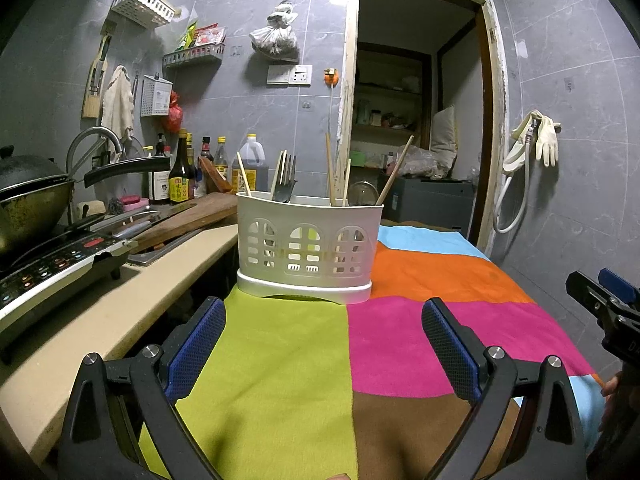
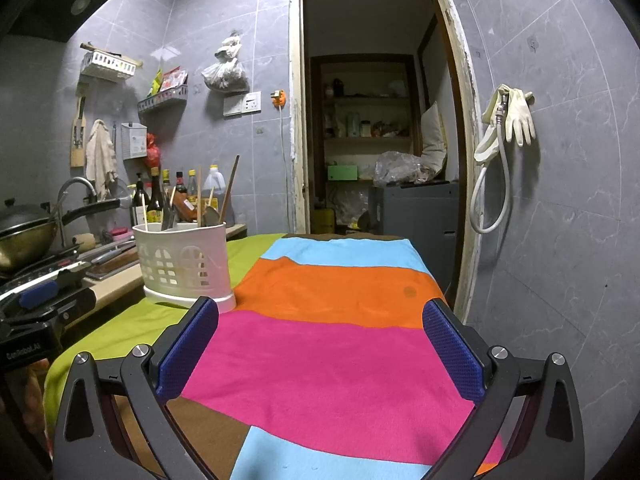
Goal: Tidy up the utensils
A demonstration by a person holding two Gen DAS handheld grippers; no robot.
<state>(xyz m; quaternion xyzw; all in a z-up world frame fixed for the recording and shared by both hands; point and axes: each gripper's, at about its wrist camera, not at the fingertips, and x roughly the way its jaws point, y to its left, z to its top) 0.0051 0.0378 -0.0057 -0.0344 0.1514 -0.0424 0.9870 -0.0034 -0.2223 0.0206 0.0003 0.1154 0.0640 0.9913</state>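
Both claws at rest above the table. My left claw (image 1: 323, 340) hangs with its blue pads spread wide and nothing between them, aimed straight at the white basket (image 1: 308, 248). The basket stands upright on the patchwork cloth (image 1: 280, 360), near the table's far left edge, just beside the counter (image 1: 120, 312). It holds the utensils: chopsticks (image 1: 332, 172) lean against its rim in several compartments, a dark fork (image 1: 287, 180) stands tines up toward the left, and a spoon (image 1: 362, 194) peeks over the right part. Upright storage keeps handles reachable from above. My right claw (image 2: 320, 344) is likewise wide open and empty, over the pink and orange patches, well apart from the basket. No loose utensil shows on the cloth, so I judge the sorting either finished or awaiting regrouping inside the basket.
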